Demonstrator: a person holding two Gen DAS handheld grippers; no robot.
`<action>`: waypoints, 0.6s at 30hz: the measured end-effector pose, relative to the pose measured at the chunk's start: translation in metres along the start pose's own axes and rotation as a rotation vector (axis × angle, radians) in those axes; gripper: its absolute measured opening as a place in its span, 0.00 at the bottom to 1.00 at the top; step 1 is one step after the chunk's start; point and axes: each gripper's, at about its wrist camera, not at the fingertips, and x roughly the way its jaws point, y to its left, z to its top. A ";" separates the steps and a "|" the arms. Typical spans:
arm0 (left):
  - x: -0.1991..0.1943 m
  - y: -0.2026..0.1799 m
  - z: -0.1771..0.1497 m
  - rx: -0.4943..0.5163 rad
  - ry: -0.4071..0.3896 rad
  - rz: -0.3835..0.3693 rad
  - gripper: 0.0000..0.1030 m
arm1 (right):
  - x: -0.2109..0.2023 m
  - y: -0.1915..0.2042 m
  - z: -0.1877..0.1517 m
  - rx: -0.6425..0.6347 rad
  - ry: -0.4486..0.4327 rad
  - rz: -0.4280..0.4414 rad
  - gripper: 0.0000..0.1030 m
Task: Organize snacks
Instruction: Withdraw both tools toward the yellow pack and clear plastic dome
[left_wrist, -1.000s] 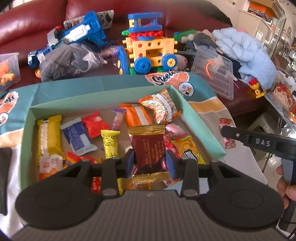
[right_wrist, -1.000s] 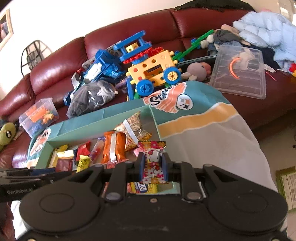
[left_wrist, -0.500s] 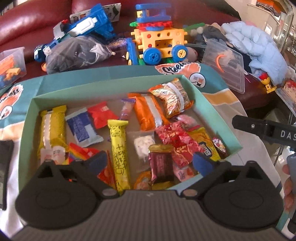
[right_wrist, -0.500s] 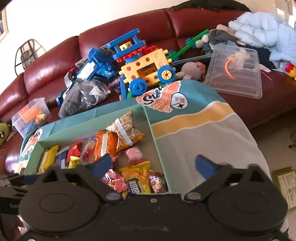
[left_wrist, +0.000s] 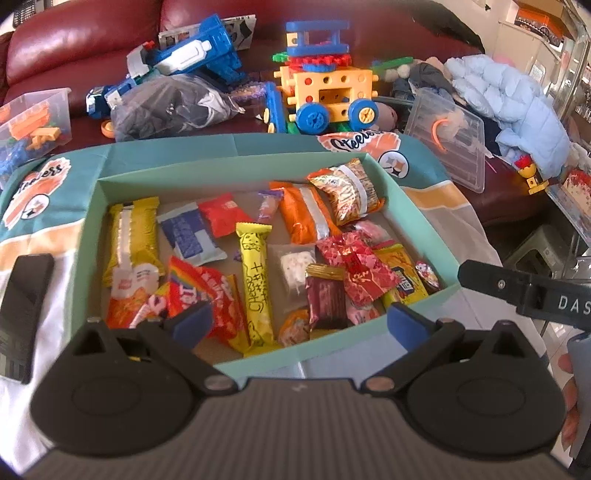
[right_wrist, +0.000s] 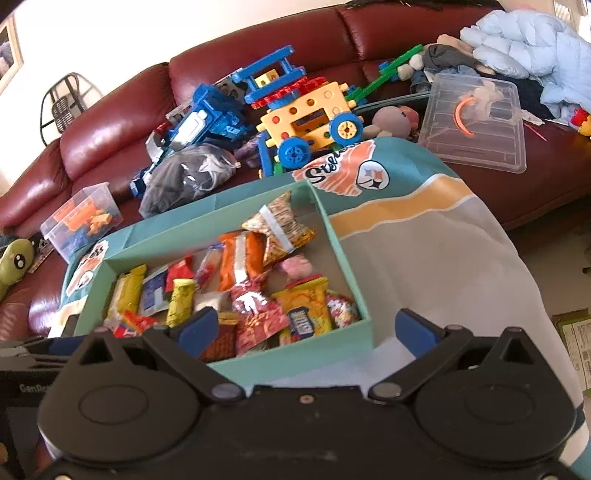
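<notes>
A teal box (left_wrist: 258, 168) on a printed cloth holds several wrapped snacks. Among them are a yellow cheese bar (left_wrist: 256, 280), a maroon packet with gold ends (left_wrist: 327, 299) and a red patterned packet (left_wrist: 360, 273). A small floral packet (right_wrist: 341, 308) lies in the box's near right corner. My left gripper (left_wrist: 299, 321) hangs wide open over the near wall of the box, its pads touching nothing. Over the same near edge (right_wrist: 295, 354), further right, my right gripper (right_wrist: 304, 328) is also wide open and empty.
Behind the box, a red leather sofa (right_wrist: 110, 136) carries a yellow and blue toy vehicle (left_wrist: 325, 92), a blue toy (left_wrist: 184, 62), a clear lid (right_wrist: 476, 122) and a light blue jacket (left_wrist: 517, 107). A black object (left_wrist: 22, 295) lies left of the box.
Both grippers opened. The left one let go of the maroon packet, the right one of the floral packet, and both packets now lie in the box. Both grippers drew back a little.
</notes>
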 end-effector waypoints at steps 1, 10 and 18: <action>-0.004 0.001 -0.002 -0.001 -0.003 0.001 1.00 | -0.004 0.002 -0.001 -0.004 -0.002 0.003 1.00; -0.035 0.012 -0.027 -0.026 -0.010 0.009 1.00 | -0.031 0.018 -0.018 -0.035 0.014 0.032 1.00; -0.053 0.040 -0.054 -0.061 -0.004 0.044 1.00 | -0.040 0.033 -0.034 -0.036 0.058 0.070 1.00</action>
